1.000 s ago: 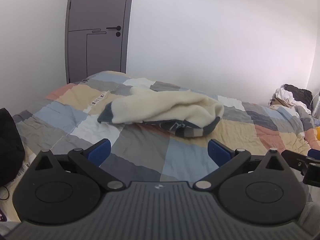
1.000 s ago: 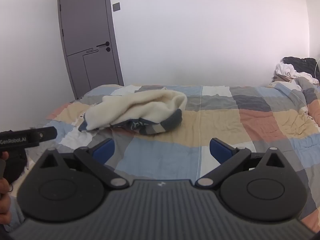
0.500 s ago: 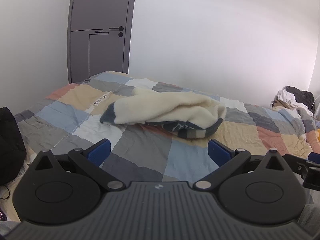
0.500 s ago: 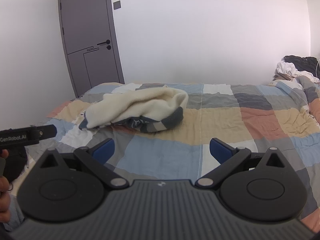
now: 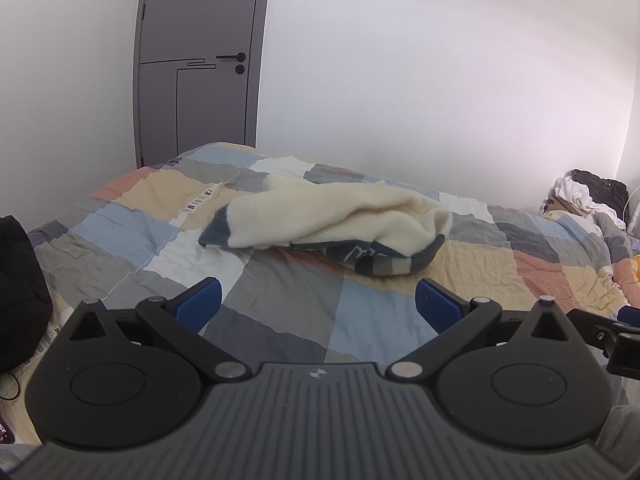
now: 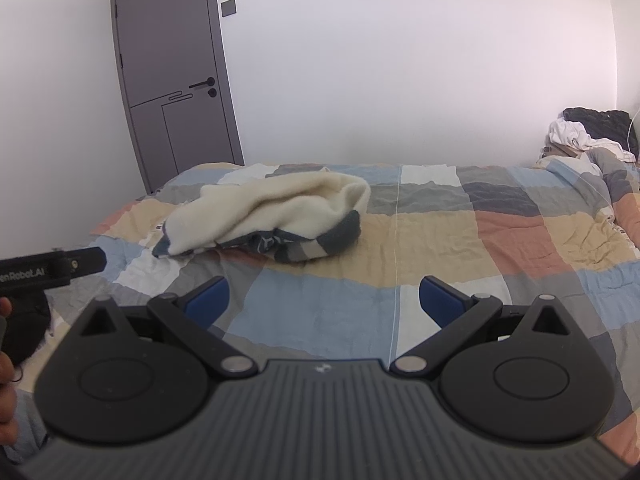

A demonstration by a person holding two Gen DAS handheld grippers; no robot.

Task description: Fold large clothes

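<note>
A cream fleece garment (image 5: 340, 216) with dark blue-grey striped trim lies bunched in a loose heap on the patchwork bed cover (image 5: 280, 308). The right wrist view has the same garment (image 6: 272, 212) left of centre on the bed cover (image 6: 480, 240). My left gripper (image 5: 318, 306) is open, held above the near part of the bed, short of the garment, with nothing between its blue pads. My right gripper (image 6: 324, 300) is open too, also short of the garment and to its right. The left gripper's body (image 6: 48, 268) shows at the left edge of the right wrist view.
A closed grey door (image 5: 196, 60) stands behind the bed's far left corner. A pile of dark and white clothes (image 6: 588, 132) lies at the bed's far right. A black bag (image 5: 20, 296) sits beside the bed on the left. A hand (image 6: 6, 360) shows at the left edge.
Both grippers have tilted slightly, so the garment and bed sit a little lower in each view. The garment has not moved and both grippers stay open.
</note>
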